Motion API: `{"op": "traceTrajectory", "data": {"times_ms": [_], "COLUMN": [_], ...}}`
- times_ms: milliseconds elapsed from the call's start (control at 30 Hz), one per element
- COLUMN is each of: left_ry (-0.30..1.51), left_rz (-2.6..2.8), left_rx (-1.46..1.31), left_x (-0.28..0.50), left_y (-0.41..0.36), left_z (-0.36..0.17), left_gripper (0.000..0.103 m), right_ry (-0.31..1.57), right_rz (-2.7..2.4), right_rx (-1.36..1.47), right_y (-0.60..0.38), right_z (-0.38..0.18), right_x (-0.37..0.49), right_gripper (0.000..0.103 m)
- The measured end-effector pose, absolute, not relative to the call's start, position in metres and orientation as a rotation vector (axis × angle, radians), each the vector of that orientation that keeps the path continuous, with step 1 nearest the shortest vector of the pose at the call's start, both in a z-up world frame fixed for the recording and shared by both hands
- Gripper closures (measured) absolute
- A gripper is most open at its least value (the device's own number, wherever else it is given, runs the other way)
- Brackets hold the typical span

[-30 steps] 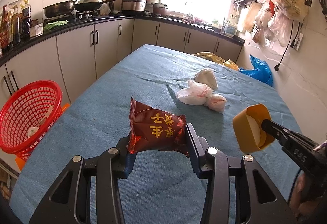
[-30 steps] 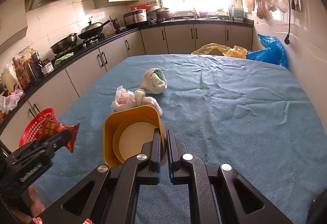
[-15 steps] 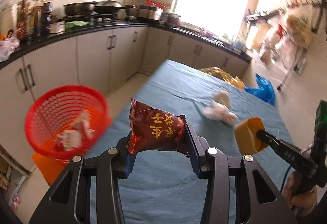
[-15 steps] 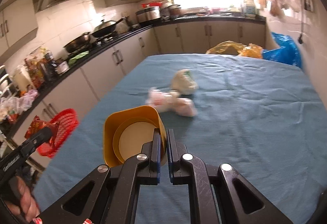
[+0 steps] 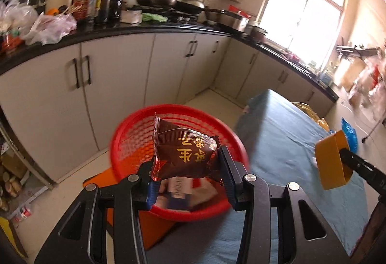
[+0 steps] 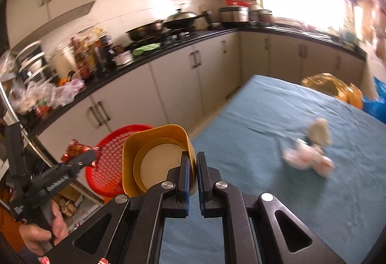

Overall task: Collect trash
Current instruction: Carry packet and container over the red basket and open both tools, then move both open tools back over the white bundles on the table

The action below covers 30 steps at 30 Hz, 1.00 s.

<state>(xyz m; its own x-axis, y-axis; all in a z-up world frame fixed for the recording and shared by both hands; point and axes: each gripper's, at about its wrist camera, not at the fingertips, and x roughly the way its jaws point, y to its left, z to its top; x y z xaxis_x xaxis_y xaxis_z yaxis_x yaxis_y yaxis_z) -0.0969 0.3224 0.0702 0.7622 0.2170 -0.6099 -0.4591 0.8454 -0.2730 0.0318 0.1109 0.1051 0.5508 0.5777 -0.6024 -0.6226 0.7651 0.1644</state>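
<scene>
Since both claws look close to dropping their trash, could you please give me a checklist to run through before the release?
1. Left claw holds the brown snack packet firmly between its pads: ok.
2. Packet lines up over the red basket in the left wrist view: ok.
3. Right claw shut on the wall of the yellow cup: ok.
4. Cup over the basket: not ok; it hangs beside it, near the edge of the blue table.
5. Room left in the basket: ok; only a few wrappers lie at the bottom.
6. Table cleared: not ok; crumpled white bags remain.
</scene>
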Motion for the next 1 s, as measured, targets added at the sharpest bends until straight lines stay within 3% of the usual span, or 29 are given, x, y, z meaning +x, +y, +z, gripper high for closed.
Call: {"op": "traceTrajectory", "data": {"times_ms": [333,367,433,800,1000], "left_ry": [0.644,0.642,0.638,0.607,0.637], "left_rz": [0.389,0.389,0.391,0.329,0.219], "left_rx": [-0.446,-0.448,-0.454,-0.4,-0.319], "left_x": [-0.081,-0.081,-0.082,-0.095,-0.087], "left_y": [0.353,0.354,0.356,0.312,0.247], "left_z": [0.053,0.052,0.052,0.064,0.068], "left_gripper": [0.059,0.058,0.041,0.039,0.035], "right_ry": [0.74,0.743,0.763,0.743,0.766], "right_rz": [0.742,0.745,0.744,0.713,0.659], "right_rx": [-0.12,-0.118,-0.114,-0.054,-0.034], "right_y": [0.207,0.209,0.215,0.134,0.064], "right_z": [0.081,0.079,0.074,0.084,0.075], "right_x": [0.055,0.057,0.063,0.056,0.048], "right_gripper": [0.095,0.094,0.084,0.083,0.075]}}
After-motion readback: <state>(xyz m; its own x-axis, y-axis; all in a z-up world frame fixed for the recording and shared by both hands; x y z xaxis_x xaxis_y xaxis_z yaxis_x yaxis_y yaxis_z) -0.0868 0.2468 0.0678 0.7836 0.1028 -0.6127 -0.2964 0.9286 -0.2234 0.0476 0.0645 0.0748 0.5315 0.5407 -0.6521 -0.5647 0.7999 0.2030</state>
